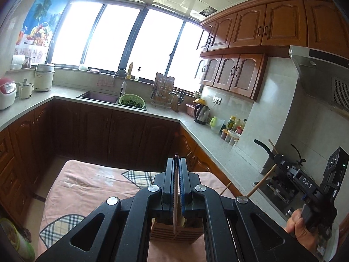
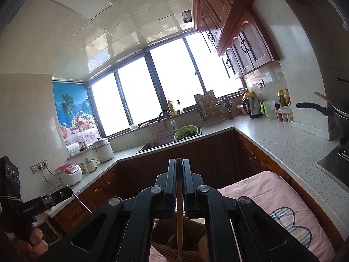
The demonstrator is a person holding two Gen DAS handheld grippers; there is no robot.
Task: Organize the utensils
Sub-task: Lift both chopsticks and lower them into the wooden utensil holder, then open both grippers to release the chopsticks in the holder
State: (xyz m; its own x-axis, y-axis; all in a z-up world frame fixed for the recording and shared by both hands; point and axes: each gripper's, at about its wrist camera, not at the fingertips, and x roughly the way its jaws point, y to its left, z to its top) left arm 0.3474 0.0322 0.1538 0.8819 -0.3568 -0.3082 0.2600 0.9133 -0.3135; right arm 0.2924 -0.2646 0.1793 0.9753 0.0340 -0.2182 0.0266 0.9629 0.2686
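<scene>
Reading "DAS" on right gripper point(image 1: 272, 152), "GenRobot.AI" on left gripper point(image 2: 65, 193)

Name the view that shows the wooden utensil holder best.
Right wrist view: the wooden utensil holder shows its open top and inner walls. The left wrist view shows only its slatted front between the gripper's arms.

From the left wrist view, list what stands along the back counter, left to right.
Rice cooker → tall white pot → sink → green colander → dish rack → kettle → green-handled jug → sauce bottles.
</scene>
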